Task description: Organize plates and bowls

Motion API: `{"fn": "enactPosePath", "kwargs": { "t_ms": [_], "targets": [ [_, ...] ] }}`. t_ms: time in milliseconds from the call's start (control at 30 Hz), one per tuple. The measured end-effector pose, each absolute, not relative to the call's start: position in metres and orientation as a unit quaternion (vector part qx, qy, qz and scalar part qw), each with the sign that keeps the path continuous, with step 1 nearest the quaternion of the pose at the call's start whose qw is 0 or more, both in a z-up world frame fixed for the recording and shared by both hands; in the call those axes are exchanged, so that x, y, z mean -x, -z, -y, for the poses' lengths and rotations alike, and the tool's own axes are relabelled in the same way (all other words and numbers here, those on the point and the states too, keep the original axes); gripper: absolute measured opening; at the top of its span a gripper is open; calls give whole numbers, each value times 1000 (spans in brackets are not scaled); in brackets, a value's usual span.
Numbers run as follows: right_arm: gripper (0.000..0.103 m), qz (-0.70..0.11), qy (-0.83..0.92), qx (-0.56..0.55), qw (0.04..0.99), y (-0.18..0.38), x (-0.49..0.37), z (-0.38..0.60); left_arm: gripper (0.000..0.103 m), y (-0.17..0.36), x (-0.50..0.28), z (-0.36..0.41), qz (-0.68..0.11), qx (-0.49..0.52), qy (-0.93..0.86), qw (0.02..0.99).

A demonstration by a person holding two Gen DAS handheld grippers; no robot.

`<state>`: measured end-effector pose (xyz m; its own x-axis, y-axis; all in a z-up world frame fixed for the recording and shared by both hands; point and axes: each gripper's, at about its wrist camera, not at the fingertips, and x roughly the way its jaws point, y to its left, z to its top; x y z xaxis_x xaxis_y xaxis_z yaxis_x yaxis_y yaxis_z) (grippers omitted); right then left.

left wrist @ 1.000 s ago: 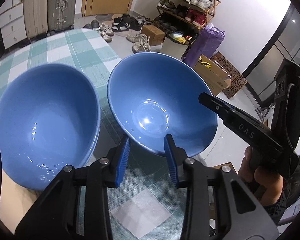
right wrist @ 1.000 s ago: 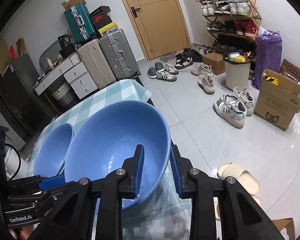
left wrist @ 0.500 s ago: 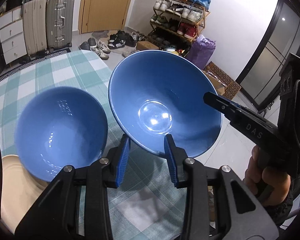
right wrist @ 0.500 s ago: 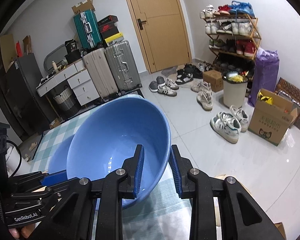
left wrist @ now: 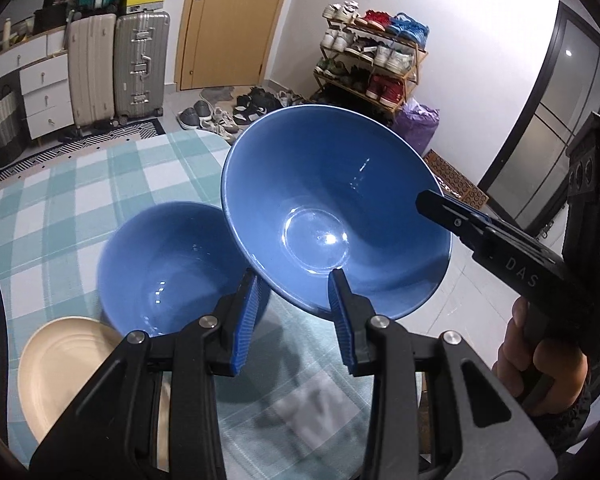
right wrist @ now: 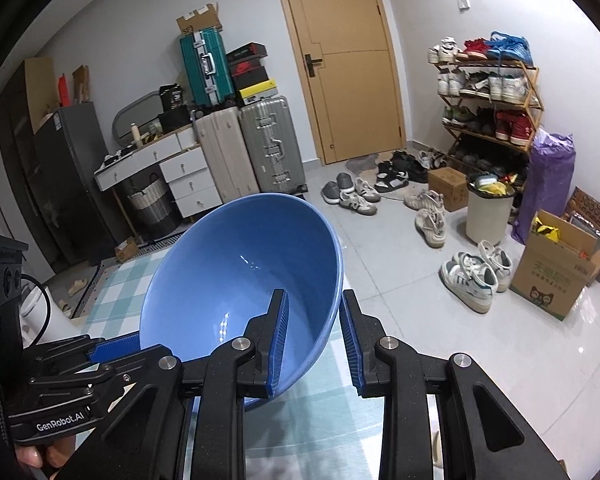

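A large blue bowl (left wrist: 332, 208) hangs tilted in the air above the table, held by both grippers. My left gripper (left wrist: 294, 284) is shut on its near rim, one pad inside and one outside. The right gripper (left wrist: 426, 200) clamps the rim at the bowl's right side. In the right wrist view the same large blue bowl (right wrist: 236, 280) fills the centre, with my right gripper (right wrist: 314, 312) shut on its rim and the left gripper (right wrist: 134, 344) at the bowl's left edge. A smaller blue bowl (left wrist: 168, 264) stands on the table below, touching a cream plate (left wrist: 60, 364).
The table carries a teal checked cloth (left wrist: 80, 184). Beyond it are suitcases (right wrist: 268, 148), a white drawer unit (right wrist: 180, 176), a shoe rack (right wrist: 488, 92), loose shoes on the tiled floor (right wrist: 472, 276), a bin (right wrist: 488, 208) and a cardboard box (right wrist: 556, 272). A person's hand (left wrist: 536, 364) holds the right gripper.
Both grippers have risen with the large blue bowl, which now hangs well above the cloth. The smaller bowl has dropped away below, and the cream plate has come into view.
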<state>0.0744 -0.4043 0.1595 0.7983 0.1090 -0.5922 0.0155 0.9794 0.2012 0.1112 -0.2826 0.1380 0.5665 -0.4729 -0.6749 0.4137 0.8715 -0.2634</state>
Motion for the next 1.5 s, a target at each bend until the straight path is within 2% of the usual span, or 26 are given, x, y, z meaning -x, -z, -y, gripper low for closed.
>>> {"fn": "enactPosePath", "kwargs": {
  "t_ms": [867, 1500],
  "targets": [
    [28, -346, -84, -79, 931, -140, -114, 322, 32, -145, -111, 190, -391, 54, 187, 900],
    [28, -390, -91, -59, 914, -90, -143, 292, 32, -99, -142, 170, -416, 61, 155, 894]
  ]
}}
